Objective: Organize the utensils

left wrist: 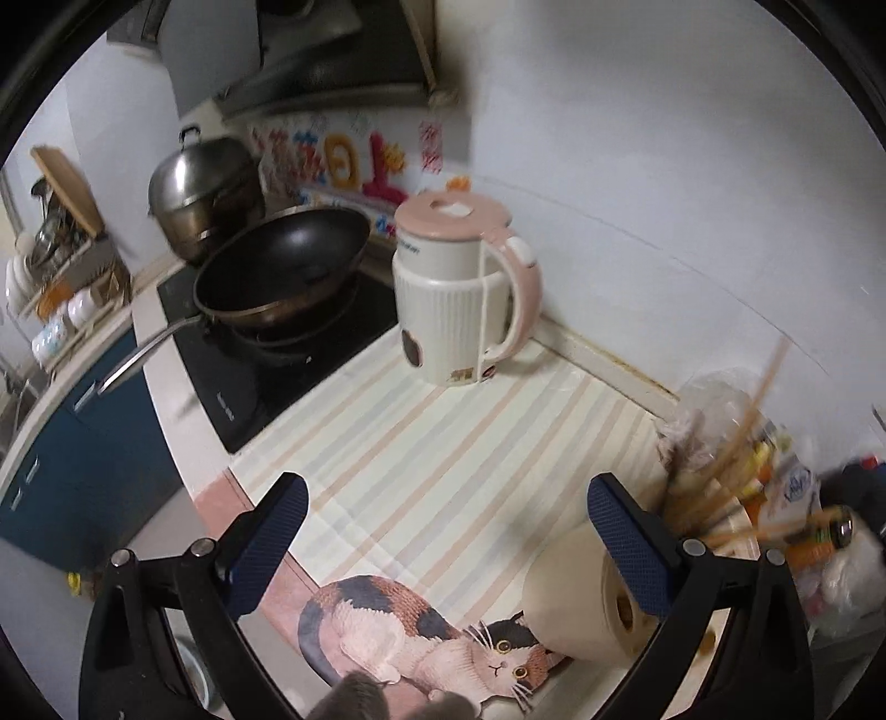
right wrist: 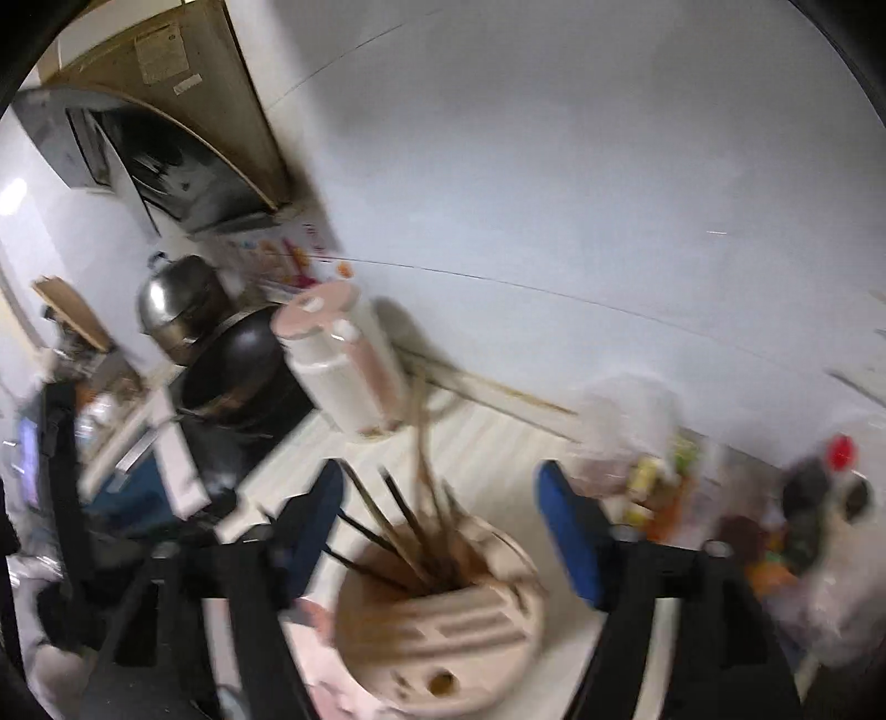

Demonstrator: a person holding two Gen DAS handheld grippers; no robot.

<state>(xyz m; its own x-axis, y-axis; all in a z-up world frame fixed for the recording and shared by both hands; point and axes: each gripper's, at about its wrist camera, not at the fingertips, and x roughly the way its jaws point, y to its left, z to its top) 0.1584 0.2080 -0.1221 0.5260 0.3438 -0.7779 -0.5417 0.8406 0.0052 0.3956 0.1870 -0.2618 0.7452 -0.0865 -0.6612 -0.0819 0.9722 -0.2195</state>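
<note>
Just beyond the open right gripper, chopsticks stand tilted in their holder; left gripper open, farther.

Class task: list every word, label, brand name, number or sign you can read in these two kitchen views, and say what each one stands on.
No text can be read with certainty.
Kettle: small dark print below the lid, too blurred to read.
Wall stickers: colourful characters behind the wok, too distorted to read.
Stove top: faint mark, too small.
Packet: blue logo, blurred.
Cabinet label: printed sheet, illegible.
</note>
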